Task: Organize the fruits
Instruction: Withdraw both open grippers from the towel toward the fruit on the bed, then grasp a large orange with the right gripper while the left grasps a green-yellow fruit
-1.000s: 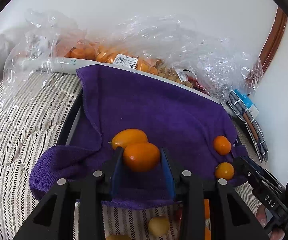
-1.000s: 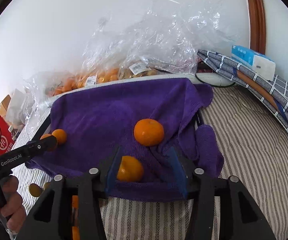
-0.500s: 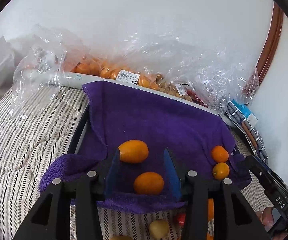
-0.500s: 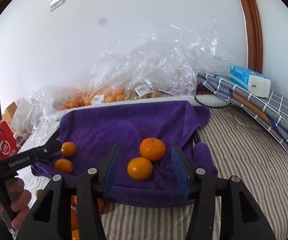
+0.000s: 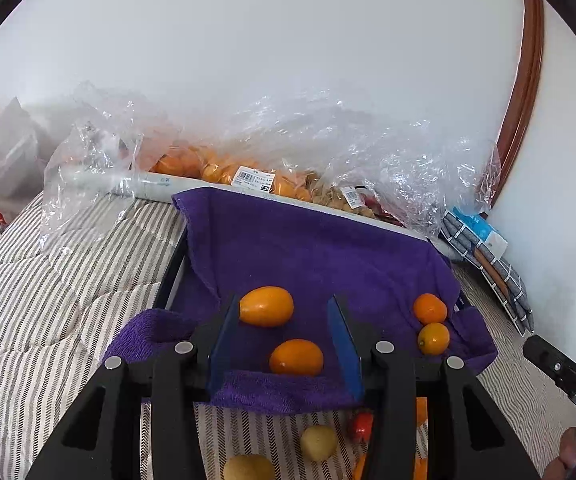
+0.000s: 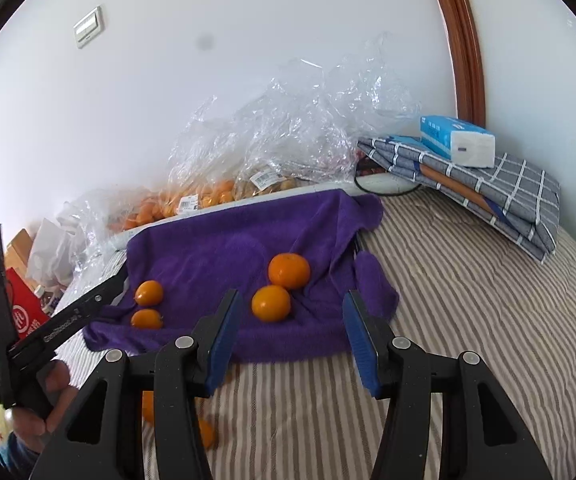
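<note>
Four orange fruits lie on the purple towel point(image 5: 327, 256), which is draped over a tray on the striped bed point(image 6: 467, 300). The left gripper point(image 5: 280, 344) has its jaws spread and empty. The near kumquat point(image 5: 295, 357) rests on the towel between the blue pads, touching neither, and the far kumquat point(image 5: 266, 306) lies just beyond it, close to the left pad's tip. Both are oval, with the long axis running roughly across the jaws, so a close here would press on their ends.

The right gripper point(image 6: 291, 340) is also spread and empty, held over the towel's front edge. The small orange point(image 6: 271, 303) lies straight ahead of it, just past the pad tips, touching the large orange point(image 6: 289, 271) behind it.

More fruit waits on the bed in front of the towel: two pale fruits point(image 5: 319, 442) and a red one point(image 5: 361, 426) under the left gripper, with orange ones partly hidden beside them. My guess is that the loose fruit is next, since the four on the towel already sit in pairs. The left gripper is nearer: that fruit lies below and behind its jaws, toward the holder, so it would have to draw back and tip down. Bagged fruit point(image 6: 192, 200) sits against the wall.
</note>
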`<state>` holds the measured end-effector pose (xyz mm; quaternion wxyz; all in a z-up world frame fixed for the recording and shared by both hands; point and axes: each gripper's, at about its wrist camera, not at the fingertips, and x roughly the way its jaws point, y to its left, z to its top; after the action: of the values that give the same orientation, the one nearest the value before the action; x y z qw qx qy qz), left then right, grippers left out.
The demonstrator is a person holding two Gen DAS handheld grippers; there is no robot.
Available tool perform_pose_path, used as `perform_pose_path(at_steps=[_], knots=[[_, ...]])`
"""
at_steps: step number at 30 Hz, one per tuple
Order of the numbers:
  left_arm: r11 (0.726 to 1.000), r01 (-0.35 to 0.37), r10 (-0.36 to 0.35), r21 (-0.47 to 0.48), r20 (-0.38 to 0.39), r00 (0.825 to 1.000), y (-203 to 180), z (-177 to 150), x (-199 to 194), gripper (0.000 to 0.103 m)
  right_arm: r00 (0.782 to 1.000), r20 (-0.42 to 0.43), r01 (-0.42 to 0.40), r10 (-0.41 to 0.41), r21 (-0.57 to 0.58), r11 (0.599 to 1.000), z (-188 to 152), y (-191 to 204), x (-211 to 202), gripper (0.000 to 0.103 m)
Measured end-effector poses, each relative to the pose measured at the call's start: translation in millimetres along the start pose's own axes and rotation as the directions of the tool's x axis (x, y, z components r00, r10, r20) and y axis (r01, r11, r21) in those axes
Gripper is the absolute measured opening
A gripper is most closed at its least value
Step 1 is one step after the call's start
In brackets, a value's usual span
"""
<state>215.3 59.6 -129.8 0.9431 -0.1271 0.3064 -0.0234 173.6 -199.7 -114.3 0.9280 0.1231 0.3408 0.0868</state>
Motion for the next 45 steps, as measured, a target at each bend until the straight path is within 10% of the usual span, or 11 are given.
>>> perform_pose_path(at_steps=[35, 45], knots=[[0.982, -0.097, 0.079, -0.159, -0.118, 0.99, 60.8, -42.7, -43.6, 0.048, 0.978, -0.194, -0.117, 0.078, -0.201, 0.973, -86.0, 94.6, 0.7, 0.048], [0.983, -0.094, 0.07, -0.158, -0.151, 0.986, 60.0, -43.9, -35.7, 0.048, 0.981, -0.192, -0.026, -0.028, -0.27, 0.962, -83.1, 84.4, 18.7, 0.044]])
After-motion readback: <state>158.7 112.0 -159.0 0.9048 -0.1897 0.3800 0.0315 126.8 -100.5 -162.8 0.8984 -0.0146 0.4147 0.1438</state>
